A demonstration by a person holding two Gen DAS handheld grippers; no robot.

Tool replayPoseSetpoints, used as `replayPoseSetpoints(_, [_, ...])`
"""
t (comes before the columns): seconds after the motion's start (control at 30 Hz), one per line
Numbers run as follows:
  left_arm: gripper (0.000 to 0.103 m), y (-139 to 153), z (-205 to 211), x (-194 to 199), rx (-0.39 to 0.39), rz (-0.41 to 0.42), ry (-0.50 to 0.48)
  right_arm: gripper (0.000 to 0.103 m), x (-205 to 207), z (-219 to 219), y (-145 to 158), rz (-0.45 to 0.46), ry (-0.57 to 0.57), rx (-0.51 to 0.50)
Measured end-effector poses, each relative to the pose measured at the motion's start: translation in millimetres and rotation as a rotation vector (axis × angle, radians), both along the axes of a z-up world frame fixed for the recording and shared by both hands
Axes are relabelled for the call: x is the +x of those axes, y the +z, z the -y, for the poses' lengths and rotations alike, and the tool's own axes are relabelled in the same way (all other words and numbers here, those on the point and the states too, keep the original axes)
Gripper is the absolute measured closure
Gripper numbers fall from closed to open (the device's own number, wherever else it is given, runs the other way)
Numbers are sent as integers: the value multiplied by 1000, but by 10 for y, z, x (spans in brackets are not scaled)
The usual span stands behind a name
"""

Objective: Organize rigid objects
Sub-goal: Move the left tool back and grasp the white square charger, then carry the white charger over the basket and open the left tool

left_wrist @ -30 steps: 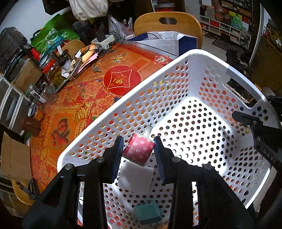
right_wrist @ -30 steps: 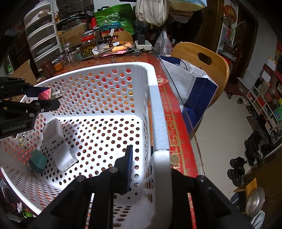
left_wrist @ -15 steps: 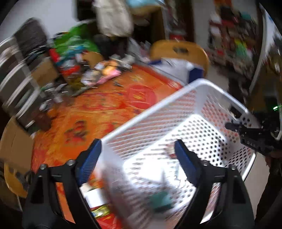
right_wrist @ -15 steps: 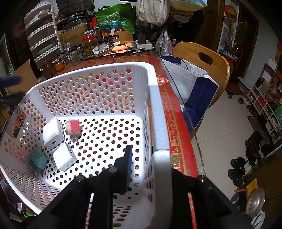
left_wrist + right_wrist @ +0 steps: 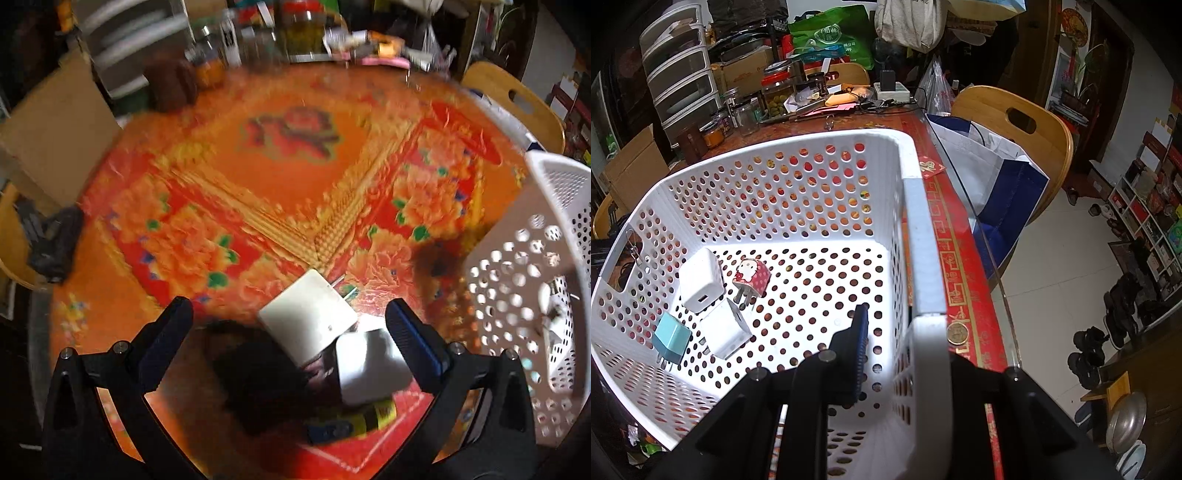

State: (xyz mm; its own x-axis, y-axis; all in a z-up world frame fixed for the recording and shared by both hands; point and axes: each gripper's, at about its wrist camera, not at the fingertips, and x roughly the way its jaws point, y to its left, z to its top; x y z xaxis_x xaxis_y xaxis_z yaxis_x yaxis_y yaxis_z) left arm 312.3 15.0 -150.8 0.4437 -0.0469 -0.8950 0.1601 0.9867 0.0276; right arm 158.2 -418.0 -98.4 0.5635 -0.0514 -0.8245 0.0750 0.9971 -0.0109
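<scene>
My left gripper (image 5: 291, 334) is open and empty above the table, over a white flat box (image 5: 306, 319), a second white block (image 5: 371, 365) and a dark object (image 5: 258, 380). The white perforated basket (image 5: 535, 236) stands to its right. My right gripper (image 5: 905, 350) is shut on the basket's side wall (image 5: 919, 236). Inside the basket lie a red polka-dot charger (image 5: 752, 277), two white chargers (image 5: 701, 280) (image 5: 726, 328) and a teal charger (image 5: 671, 341).
Jars, boxes and clutter (image 5: 768, 99) line the far table edge, with plastic drawers (image 5: 679, 70) behind. A wooden chair (image 5: 1015, 122) with a white and blue bag (image 5: 990, 162) stands right of the table. A coin (image 5: 956, 332) lies beside the basket. A cardboard box (image 5: 55, 122) is at the left.
My left gripper let the red polka-dot charger drop into the basket, opened, and swung out left over the table to the white boxes. The right gripper kept its hold on the wall.
</scene>
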Motion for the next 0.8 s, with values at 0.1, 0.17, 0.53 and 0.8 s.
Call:
replayPoseSetpoints(0.1, [0, -178, 36, 104, -3, -37, 7, 84, 1, 8, -6, -2, -2, 1])
replayPoseSetpoints(0.17, [1, -268, 71, 144, 4, -52, 11, 84, 7, 7, -7, -5, -3, -1])
replayPoseSetpoints(0.53, [33, -352, 91, 216, -39, -83, 72, 84, 12, 12, -1, -4, -2, -4])
replayPoseSetpoints(0.8, [37, -211, 170, 150, -49, -12, 78, 84, 4, 22, 0, 0, 4, -1])
